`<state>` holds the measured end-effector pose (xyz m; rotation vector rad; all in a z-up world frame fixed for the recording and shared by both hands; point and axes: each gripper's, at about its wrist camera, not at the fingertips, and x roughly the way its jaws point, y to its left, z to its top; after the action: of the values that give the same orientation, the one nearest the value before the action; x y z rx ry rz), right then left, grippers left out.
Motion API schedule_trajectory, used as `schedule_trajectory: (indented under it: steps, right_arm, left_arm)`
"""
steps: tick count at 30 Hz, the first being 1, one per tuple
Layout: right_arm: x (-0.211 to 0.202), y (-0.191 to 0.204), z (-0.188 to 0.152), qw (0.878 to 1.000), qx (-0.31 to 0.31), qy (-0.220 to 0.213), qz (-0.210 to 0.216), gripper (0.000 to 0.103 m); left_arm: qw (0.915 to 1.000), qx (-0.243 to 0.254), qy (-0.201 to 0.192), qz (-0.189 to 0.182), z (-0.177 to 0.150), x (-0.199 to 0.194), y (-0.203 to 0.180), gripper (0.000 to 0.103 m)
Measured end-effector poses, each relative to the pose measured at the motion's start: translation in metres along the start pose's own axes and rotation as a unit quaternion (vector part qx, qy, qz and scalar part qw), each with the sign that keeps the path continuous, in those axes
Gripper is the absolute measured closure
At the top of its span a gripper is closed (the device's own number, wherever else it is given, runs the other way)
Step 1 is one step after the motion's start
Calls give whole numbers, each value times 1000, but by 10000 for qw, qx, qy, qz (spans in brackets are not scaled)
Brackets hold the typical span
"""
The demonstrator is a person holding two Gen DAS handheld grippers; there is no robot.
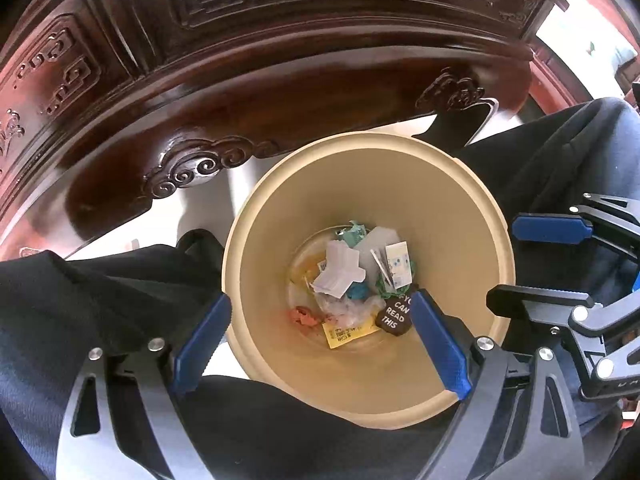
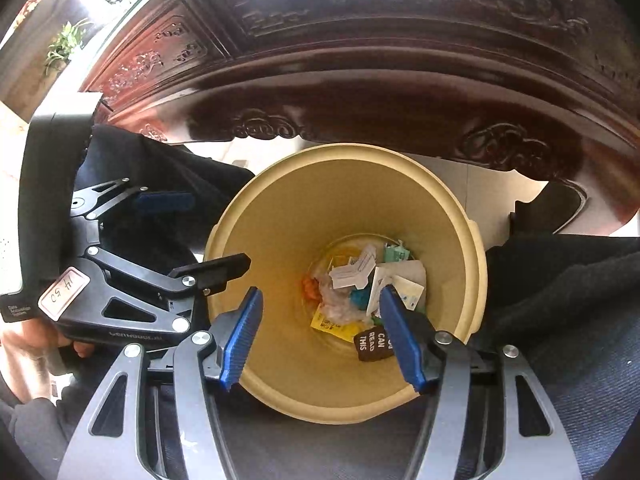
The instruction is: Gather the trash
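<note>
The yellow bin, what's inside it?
Inside the yellow bin lie white folded paper, a yellow packet, a brown tag and orange scraps. Anything beneath the pile is hidden.

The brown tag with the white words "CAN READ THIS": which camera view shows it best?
The left wrist view. There the brown tag lies in the bin with only its right edge behind a blue finger, so the words read clearly. In the right wrist view the tag is partly covered by a finger, and part of its text is hidden.
</note>
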<state>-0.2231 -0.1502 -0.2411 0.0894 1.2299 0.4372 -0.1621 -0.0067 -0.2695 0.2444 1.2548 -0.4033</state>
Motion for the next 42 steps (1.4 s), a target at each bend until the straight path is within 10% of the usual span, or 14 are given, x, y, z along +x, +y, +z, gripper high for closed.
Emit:
schedule_trajectory:
  steps: [15,24,35,42]
  right_arm:
    - [-19,6,2,9996,-158,-235,-82,36]
    - [-83,22,32,9870,-395,-1406,-664,17]
    - [-188,52,93,9209,-419,-3634,-1349,8]
    - [-207,59,116,8940,-393,-4156,-1627,8]
  left_arm:
    - [9993,26,-362,122,3,-29,-6,10]
    - [9898,-172,-1360,397,24,-91,-5,4]
    - [9317,-747,-3384,1088,79,-207,14,4]
    - [8987,-1035,-3997,1477,101,-246,19,4]
